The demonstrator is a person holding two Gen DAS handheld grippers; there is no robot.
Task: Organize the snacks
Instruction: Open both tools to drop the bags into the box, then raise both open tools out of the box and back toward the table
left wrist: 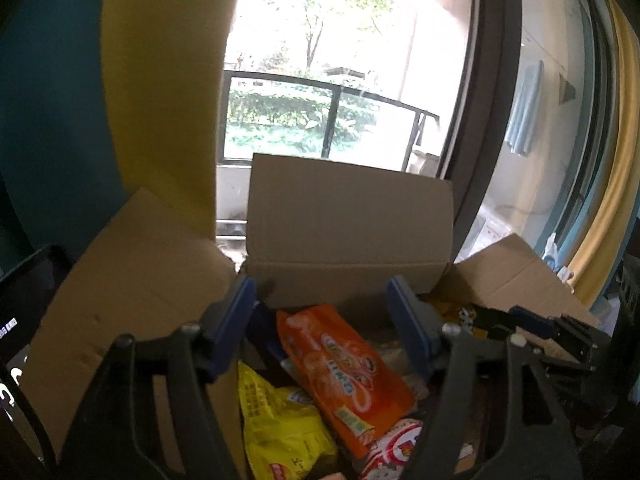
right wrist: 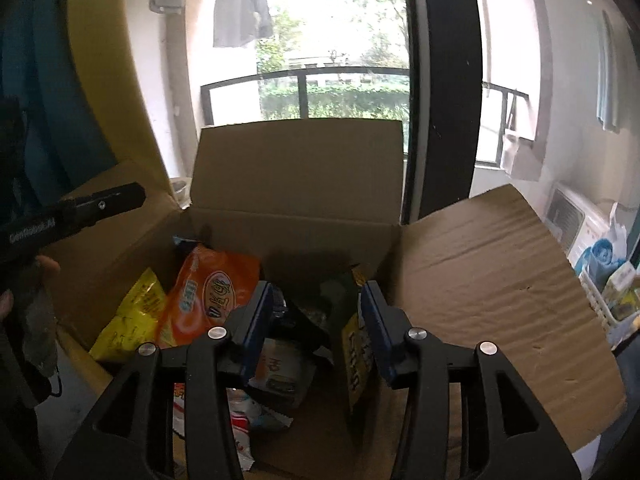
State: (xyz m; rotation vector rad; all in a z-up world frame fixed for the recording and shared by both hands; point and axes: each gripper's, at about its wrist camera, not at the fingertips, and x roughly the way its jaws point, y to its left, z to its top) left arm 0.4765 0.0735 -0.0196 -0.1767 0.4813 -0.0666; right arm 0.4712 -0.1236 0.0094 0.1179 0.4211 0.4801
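- The left gripper [left wrist: 322,300] stood released, jaws spread and empty, above the open cardboard box [left wrist: 348,216].
- The right gripper [right wrist: 318,306] was likewise unclenched, holding nothing, over the same box.
- Orange snack bag [left wrist: 344,364] lay inside the box, yellow bag [left wrist: 280,424] at its 7 o'clock.
- Beyond the box at 12 o'clock: window [left wrist: 320,40] and balcony railing [right wrist: 304,80].
- Both grippers pointed downward into the box.
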